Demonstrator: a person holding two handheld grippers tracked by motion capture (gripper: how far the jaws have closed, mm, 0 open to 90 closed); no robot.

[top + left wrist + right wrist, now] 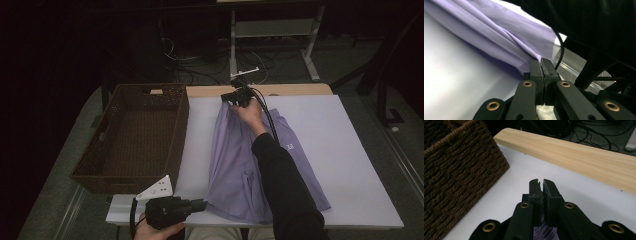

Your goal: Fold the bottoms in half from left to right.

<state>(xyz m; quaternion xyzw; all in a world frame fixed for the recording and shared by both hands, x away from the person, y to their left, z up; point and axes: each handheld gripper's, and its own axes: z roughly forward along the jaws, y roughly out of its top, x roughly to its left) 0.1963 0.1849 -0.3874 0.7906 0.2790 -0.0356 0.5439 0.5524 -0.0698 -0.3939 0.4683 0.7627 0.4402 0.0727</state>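
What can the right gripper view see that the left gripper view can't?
The right gripper view shows the brown wicker basket and the wooden strip along the table's far edge, with floor cables beyond. The left gripper view shows the purple garment stretching away in long folds, the person's black sleeve and a cable. Both show the white tabletop and a pair of black jaws pinched shut on purple cloth: the right gripper and the left gripper.
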